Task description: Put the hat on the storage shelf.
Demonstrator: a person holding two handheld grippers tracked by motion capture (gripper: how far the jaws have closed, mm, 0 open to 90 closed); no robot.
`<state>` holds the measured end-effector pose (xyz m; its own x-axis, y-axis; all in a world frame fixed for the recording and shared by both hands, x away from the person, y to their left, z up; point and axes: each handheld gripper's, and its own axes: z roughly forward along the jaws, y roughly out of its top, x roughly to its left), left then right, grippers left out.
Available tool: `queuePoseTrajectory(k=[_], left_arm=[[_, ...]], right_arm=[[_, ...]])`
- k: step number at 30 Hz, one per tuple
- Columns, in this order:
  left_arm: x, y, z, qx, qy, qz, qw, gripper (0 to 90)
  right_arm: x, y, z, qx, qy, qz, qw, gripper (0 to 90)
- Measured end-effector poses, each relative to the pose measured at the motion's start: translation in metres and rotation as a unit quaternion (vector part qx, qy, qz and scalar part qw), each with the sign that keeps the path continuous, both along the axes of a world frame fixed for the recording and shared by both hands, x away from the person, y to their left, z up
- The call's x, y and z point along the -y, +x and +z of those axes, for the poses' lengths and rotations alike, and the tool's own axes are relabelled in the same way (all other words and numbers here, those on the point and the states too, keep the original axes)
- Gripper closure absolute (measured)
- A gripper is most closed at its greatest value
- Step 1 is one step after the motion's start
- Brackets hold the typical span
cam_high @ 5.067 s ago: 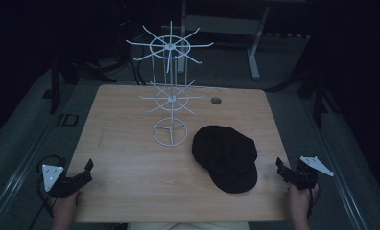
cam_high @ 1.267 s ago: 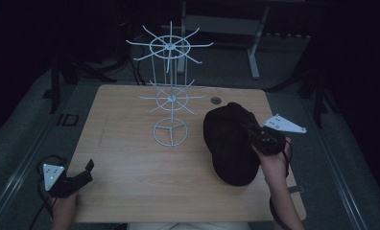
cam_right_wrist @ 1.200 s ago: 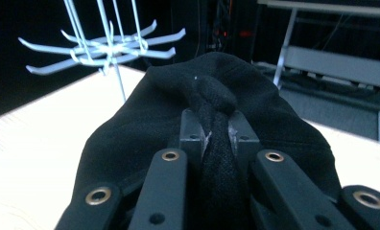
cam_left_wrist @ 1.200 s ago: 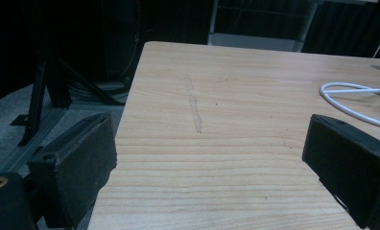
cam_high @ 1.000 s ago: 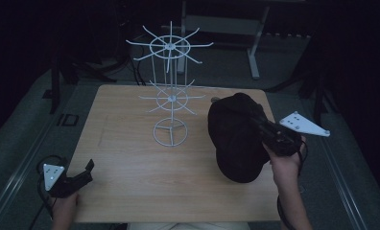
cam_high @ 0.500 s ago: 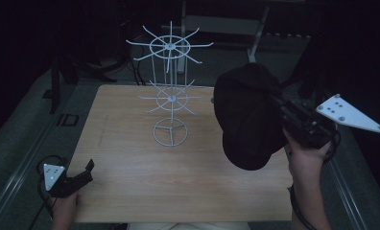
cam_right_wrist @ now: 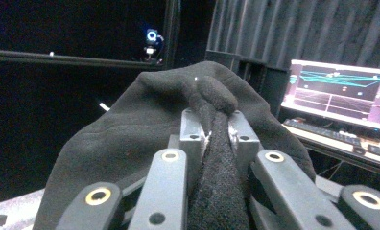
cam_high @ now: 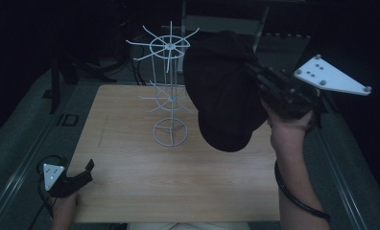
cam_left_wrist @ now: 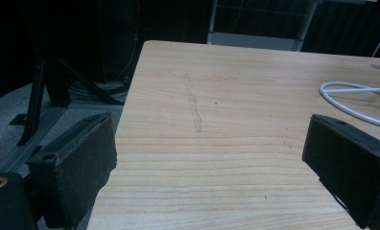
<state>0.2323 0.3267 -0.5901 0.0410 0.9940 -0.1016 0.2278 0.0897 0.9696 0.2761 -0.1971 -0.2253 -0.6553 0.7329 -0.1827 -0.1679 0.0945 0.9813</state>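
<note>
A black cap (cam_high: pixel 224 96) hangs in the air to the right of the white wire rack (cam_high: pixel 169 91), level with the rack's top spokes. My right gripper (cam_high: pixel 255 72) is shut on a fold of the cap (cam_right_wrist: pixel 212 139), which bunches between its jaws in the right gripper view. My left gripper (cam_high: pixel 85 172) rests at the table's near left corner. Its two black fingers (cam_left_wrist: pixel 77 163) stand wide apart over bare wood, with nothing between them.
The wooden table (cam_high: pixel 130 158) carries the rack's ring base (cam_high: pixel 170 133) near its middle; part of that white ring (cam_left_wrist: pixel 356 103) shows in the left gripper view. A lit monitor (cam_right_wrist: pixel 339 93) stands on a desk beyond the cap.
My right gripper has lifted the cap off the table and carried it up and toward the rack's top. The left gripper has stayed where it was.
</note>
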Motion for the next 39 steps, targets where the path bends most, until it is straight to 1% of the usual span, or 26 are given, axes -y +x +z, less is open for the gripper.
queuePoseTrajectory(k=[1,2,3,4,5,6,7,8,12,13,14,16,17,19,20,21,22,24,26,27,31,32,36,37,38,39], left_arm=[[0.000,0.000,0.000,0.000,0.000,-0.001,1.0000,5.1],[0.000,0.000,0.000,0.000,0.000,-0.001,1.0000,5.1],[0.000,0.000,0.000,0.001,-0.001,-0.001,1.0000,5.1],[0.000,0.000,0.000,0.001,-0.001,-0.001,1.0000,5.1],[0.000,0.000,0.000,0.001,-0.001,-0.001,1.0000,5.1],[0.000,0.000,0.000,0.001,0.000,-0.002,1.0000,5.1],[0.000,0.000,0.000,0.001,-0.001,-0.001,1.0000,5.1],[-0.001,0.000,0.000,0.001,-0.001,-0.001,1.0000,5.1],[0.000,0.000,0.000,-0.001,-0.001,-0.001,1.0000,5.1],[0.000,0.000,0.000,-0.001,-0.001,-0.001,1.0000,5.1],[0.000,0.000,0.000,0.000,-0.001,-0.001,1.0000,5.1],[0.000,0.000,0.000,-0.001,0.001,-0.001,1.0000,5.1],[0.000,0.000,0.000,-0.001,0.001,-0.001,1.0000,5.1],[0.000,0.000,0.000,0.000,0.001,-0.001,1.0000,5.1],[0.000,0.000,0.000,0.000,0.000,-0.001,1.0000,5.1],[0.000,0.000,0.000,0.000,-0.001,-0.001,1.0000,5.1],[0.000,0.000,0.000,0.000,-0.001,-0.001,1.0000,5.1],[-0.001,0.000,0.000,-0.001,0.000,-0.001,1.0000,5.1],[-0.001,0.000,0.000,-0.001,0.000,-0.001,1.0000,5.1],[-0.001,0.000,0.000,0.000,-0.001,-0.001,1.0000,5.1],[-0.001,0.000,0.000,0.000,-0.002,-0.001,1.0000,5.1],[-0.001,0.000,0.000,0.000,-0.002,-0.001,1.0000,5.1],[-0.001,0.000,0.000,-0.001,-0.001,-0.001,1.0000,5.1],[-0.001,0.000,0.000,-0.001,-0.001,-0.001,1.0000,5.1],[-0.001,0.000,0.000,-0.001,-0.002,-0.001,1.0000,5.1],[-0.001,0.000,0.000,-0.002,-0.003,-0.001,1.0000,5.1]], right_arm=[[0.000,0.000,0.000,0.000,0.000,0.000,1.0000,80.6],[-0.004,0.002,-0.001,-0.001,-0.004,0.002,1.0000,80.5],[-0.011,0.007,-0.006,-0.008,-0.010,0.005,0.9999,80.6],[-0.011,0.007,-0.006,-0.008,-0.010,0.005,0.9999,80.6],[-0.013,0.009,-0.008,-0.013,-0.012,0.008,0.9998,80.5],[-0.018,0.012,-0.015,-0.020,-0.020,0.013,0.9995,80.5],[-0.018,0.012,-0.015,-0.020,-0.020,0.013,0.9995,80.5],[-0.021,0.015,-0.023,-0.027,-0.025,0.019,0.9992,80.5],[-0.022,0.017,-0.034,-0.035,-0.028,0.025,0.9987,80.5],[-0.022,0.017,-0.034,-0.035,-0.028,0.025,0.9987,80.5],[-0.023,0.018,-0.040,-0.040,-0.032,0.028,0.9983,80.4],[-0.024,0.018,-0.046,-0.044,-0.034,0.030,0.9980,80.4],[-0.024,0.018,-0.046,-0.044,-0.034,0.030,0.9980,80.4],[-0.024,0.022,-0.054,-0.051,-0.036,0.031,0.9976,80.3],[-0.024,0.022,-0.054,-0.051,-0.036,0.031,0.9976,80.3],[-0.023,0.025,-0.060,-0.059,-0.035,0.034,0.9970,80.3],[-0.023,0.025,-0.060,-0.059,-0.035,0.034,0.9970,80.3],[-0.024,0.029,-0.070,-0.070,-0.036,0.037,0.9962,80.2],[-0.025,0.030,-0.073,-0.072,-0.037,0.038,0.9960,80.1],[-0.026,0.034,-0.078,-0.081,-0.039,0.040,0.9951,79.8],[-0.027,0.037,-0.083,-0.090,-0.039,0.039,0.9944,79.6],[-0.028,0.038,-0.086,-0.092,-0.040,0.039,0.9942,77.8],[-0.029,0.039,-0.089,-0.097,-0.044,0.045,0.9933,68.9],[-0.029,0.039,-0.089,-0.097,-0.044,0.045,0.9933,68.9],[-0.029,0.039,-0.090,-0.100,-0.041,0.047,0.9930,63.5],[-0.029,0.039,-0.090,-0.100,-0.041,0.047,0.9930,63.5]])
